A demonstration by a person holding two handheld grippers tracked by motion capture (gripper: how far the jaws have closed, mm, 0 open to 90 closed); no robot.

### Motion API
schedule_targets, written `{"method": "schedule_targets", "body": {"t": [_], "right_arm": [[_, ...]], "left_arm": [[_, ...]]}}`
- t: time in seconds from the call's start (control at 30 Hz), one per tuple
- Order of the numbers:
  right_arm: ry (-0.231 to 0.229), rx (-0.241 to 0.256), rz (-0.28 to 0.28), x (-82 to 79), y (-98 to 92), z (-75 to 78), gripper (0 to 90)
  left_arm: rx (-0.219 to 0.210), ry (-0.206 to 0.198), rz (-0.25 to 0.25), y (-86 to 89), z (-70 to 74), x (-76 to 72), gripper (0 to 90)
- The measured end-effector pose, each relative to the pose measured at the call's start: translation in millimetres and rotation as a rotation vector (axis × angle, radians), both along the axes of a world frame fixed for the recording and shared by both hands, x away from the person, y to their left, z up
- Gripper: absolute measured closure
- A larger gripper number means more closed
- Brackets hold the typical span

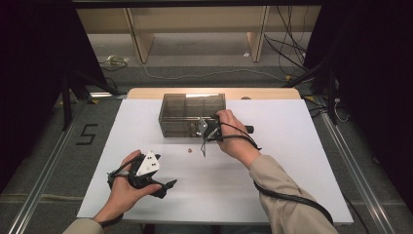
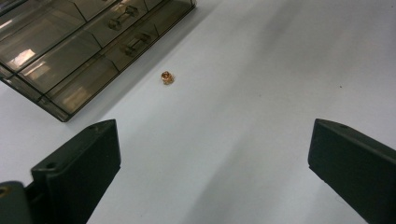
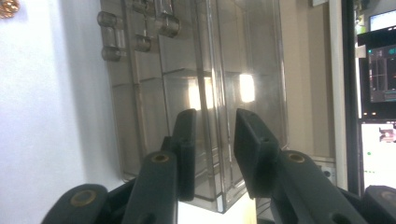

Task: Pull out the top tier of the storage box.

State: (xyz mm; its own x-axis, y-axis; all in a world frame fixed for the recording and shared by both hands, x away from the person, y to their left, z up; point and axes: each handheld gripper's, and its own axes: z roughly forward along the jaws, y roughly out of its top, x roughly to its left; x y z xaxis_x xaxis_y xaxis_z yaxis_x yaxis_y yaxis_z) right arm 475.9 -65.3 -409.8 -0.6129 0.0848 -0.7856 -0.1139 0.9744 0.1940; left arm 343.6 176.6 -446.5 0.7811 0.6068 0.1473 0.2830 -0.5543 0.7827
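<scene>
On the white table (image 1: 292, 161), left to right: the left gripper (image 1: 168, 185), a small brass nut (image 1: 189, 150), a smoky clear drawer box (image 1: 185, 105), and the right gripper (image 1: 200, 127).

Left gripper: held in the person's left hand (image 1: 127, 187) near the front left of the table, tilted, jaws pointing right toward the table's middle. In the left gripper view its jaws stand wide apart with bare table between them and nothing held.

Nut: alone on the table, in front of the box and clear of it, between the two grippers and well apart from the left one. In the left gripper view the nut (image 2: 166, 77) lies ahead of the jaws, near the box (image 2: 88, 42) front with its small drawer handles.

Box: at the back middle of the table, upright, drawers facing the person.

Right gripper: held in the right hand (image 1: 234, 136), its tip at the box's front right corner. In the right gripper view the jaws (image 3: 212, 140) sit narrowly parted on either side of a clear edge of the box (image 3: 154, 93); whether they press it I cannot tell. The nut (image 3: 7, 7) shows at that view's top left corner.
</scene>
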Motion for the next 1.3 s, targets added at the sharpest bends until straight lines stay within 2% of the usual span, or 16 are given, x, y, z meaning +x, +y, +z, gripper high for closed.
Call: {"method": "schedule_targets", "body": {"t": [0.03,0.23,0.3,0.6,0.7,0.8,0.87,0.93,1.03,1.13,1.3], "right_arm": [[-0.011,-0.014,0.007,0.4,0.7,-0.6,70.4],[-0.001,-0.024,0.003,3.5,-0.2,-2.6,71.6],[-0.011,-0.041,-0.001,3.1,0.1,-3.5,72.5],[-0.005,-0.036,0.009,3.6,0.4,-1.4,77.6],[-0.019,-0.039,0.017,-0.6,1.6,-0.6,86.4],[-0.021,-0.043,0.026,0.3,2.1,0.2,86.5],[-0.032,-0.028,0.022,-2.6,3.0,-0.5,86.6],[-0.036,0.005,0.054,-7.1,7.6,-2.8,80.3],[-0.037,0.001,0.076,-10.2,17.5,-13.2,78.5],[-0.067,-0.016,0.079,-11.5,28.0,-23.2,74.5],[-0.112,-0.027,0.095,-11.8,42.5,-26.8,73.3]], "left_arm": [[0.000,0.000,0.000,0.1,-0.1,0.1,2.6],[0.000,0.001,-0.002,0.2,-0.1,0.0,2.6],[-0.003,0.001,0.000,0.1,-0.4,0.2,2.7],[-0.001,0.001,-0.001,0.1,-0.2,0.0,2.7],[-0.006,0.001,0.003,-0.1,-0.6,0.2,2.7],[-0.003,0.000,0.000,-0.3,-0.5,0.0,2.8],[-0.007,-0.002,0.003,-0.2,-0.3,0.1,2.7],[-0.003,0.000,0.004,-0.2,-0.8,0.9,2.9],[-0.003,-0.003,0.001,-0.8,-0.2,-0.1,2.9],[-0.005,-0.006,0.003,0.1,0.2,0.0,2.9],[-0.008,-0.006,0.002,1.0,0.2,-0.3,3.0]]}}
